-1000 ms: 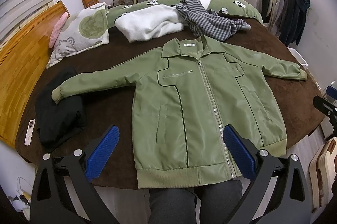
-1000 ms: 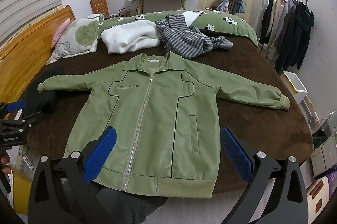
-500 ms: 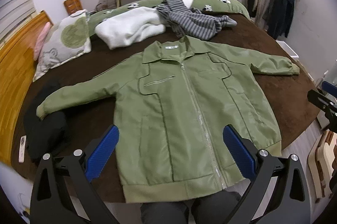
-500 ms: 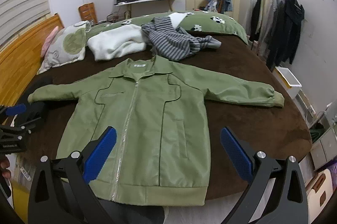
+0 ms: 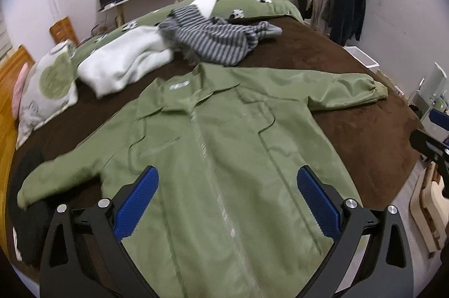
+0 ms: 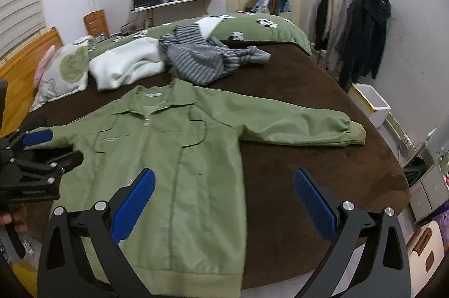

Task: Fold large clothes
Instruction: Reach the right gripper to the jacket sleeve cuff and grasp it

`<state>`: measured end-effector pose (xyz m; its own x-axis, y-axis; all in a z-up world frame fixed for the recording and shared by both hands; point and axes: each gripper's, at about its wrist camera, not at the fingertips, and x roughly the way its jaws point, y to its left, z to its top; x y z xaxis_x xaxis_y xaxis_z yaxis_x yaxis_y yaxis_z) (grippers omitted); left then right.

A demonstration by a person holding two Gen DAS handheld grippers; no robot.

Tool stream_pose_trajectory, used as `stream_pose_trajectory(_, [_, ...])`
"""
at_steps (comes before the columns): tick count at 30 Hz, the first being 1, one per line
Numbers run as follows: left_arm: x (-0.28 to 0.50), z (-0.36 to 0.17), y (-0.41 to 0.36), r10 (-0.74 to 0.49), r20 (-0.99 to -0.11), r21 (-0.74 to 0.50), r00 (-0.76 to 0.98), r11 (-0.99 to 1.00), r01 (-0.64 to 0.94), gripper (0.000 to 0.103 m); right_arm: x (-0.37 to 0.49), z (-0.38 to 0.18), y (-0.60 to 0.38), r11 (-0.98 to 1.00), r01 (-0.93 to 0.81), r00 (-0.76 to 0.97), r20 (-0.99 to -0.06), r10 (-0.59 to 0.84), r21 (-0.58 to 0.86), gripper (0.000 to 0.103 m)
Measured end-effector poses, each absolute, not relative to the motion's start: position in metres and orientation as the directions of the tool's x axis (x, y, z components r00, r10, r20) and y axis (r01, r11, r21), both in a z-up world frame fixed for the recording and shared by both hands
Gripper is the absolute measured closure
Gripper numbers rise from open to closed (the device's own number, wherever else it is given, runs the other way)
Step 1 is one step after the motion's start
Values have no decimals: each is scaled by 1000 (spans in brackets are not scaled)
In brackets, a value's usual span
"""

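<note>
Left gripper (image 5: 227,200) spread wide, empty, above jacket (image 5: 224,157) front; right gripper (image 6: 224,202) same, over its right side. Jacket flat on bed (image 6: 308,157), zipped, sleeves out – probably laid that way so sleeves fold in first.

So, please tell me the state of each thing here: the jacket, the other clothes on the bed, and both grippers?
Green jacket: flat, front up, zipped, both sleeves spread out.
White garment: loosely bunched.
Striped garment: crumpled in a heap.
Black garment: piled beside the jacket's sleeve.
Left gripper: fingers open, holding nothing.
Right gripper: fingers open, holding nothing.
</note>
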<state>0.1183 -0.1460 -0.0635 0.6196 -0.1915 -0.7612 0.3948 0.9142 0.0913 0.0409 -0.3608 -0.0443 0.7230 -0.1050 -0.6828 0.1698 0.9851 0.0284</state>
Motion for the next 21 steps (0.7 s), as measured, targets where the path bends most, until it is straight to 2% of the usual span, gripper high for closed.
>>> stream_pose_trajectory(6, [168,-98,-209,-237,-764,94,600,879,467,6,62,-75,-412,963,261,746,-647,-160,62,5])
stream_pose_trajectory(11, [223,-142,-257,-284,-790,41,543,860,509,6,83,-103,-452,944,319,737,-649,-189,87,5])
stream_pose_trajectory(17, [276,-182,-305,-275,-790,59,548,856,514,6,99,-141,-495,916,385,712,-668,-217,112,5])
stream_pose_trajectory(21, [306,-207,-329,-225,-787,106,574,867,486,6,104,-165,-521,890,434,692,-684,-230,139,5])
